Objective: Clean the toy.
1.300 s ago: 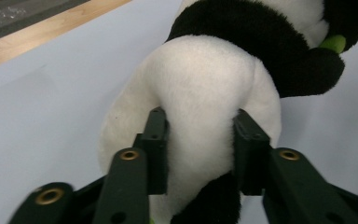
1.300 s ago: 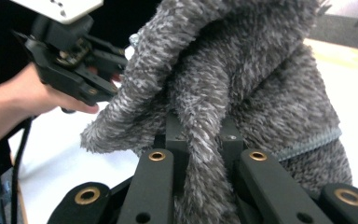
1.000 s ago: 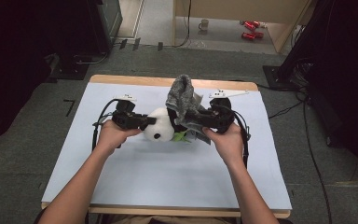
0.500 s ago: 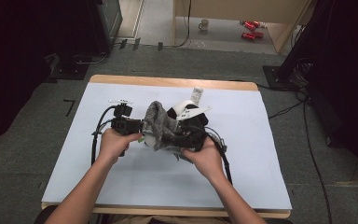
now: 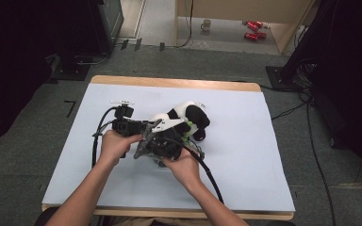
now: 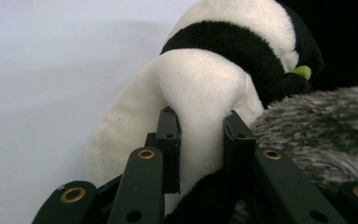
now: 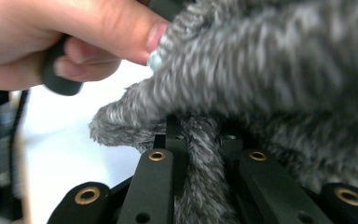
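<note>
Both grippers clamped: left gripper pinching panda plush, right gripper pinching grey furry cloth, frame centre-left; plush lying just upper right of cloth.

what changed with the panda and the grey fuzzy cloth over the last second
The right gripper, shut on the grey fuzzy cloth, swung it from up behind the panda plush down to the near left, beside the left hand. The panda, hidden under the cloth half a second ago, now lies uncovered on the table. The left gripper stayed in place, clamped on the panda's white part, its jaws having just eased slightly.
</note>
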A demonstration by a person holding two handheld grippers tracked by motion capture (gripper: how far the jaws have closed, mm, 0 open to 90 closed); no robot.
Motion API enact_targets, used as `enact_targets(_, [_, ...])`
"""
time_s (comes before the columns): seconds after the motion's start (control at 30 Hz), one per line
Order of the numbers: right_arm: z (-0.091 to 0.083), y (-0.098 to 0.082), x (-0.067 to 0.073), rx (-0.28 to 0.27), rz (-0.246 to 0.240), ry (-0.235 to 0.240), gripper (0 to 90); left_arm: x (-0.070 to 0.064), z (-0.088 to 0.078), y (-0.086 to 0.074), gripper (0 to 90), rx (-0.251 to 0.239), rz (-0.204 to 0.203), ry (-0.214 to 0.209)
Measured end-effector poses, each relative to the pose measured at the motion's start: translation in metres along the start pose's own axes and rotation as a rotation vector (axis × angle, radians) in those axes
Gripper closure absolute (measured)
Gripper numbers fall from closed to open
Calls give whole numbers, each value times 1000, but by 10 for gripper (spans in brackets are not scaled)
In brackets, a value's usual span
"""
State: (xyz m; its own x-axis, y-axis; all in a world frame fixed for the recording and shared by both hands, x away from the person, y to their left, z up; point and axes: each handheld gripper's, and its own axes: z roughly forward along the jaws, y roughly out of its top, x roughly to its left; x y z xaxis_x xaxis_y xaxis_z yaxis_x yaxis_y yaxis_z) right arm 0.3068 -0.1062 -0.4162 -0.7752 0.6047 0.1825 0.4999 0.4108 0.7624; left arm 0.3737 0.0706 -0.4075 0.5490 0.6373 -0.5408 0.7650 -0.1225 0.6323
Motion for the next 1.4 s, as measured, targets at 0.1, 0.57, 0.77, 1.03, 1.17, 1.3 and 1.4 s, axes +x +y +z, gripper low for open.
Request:
enact_targets(0.1, [7,-9,0,-47,10,-19,808,0,0,0,733,4,-2,2])
enact_targets(0.57, [28,-35,4,17,-51,-89,813,2,0,2,726,18,-10,-9])
enact_targets(0.77, [33,-41,3,90,-19,-81,812,4,0,4,720,12,-19,-15])
enact_targets(1.03, [26,-37,24,85,-79,-26,812,4,0,5,717,13,-20,-16])
enact_targets(1.17, [19,-23,25,33,-88,-33,812,2,0,5,716,15,-13,-10])
enact_targets(1.3, [16,-11,22,7,-85,-49,812,2,0,5,716,13,-10,-11])
enact_targets(1.4, [20,-7,17,-9,-77,-78,812,1,1,4,717,11,-15,-10])
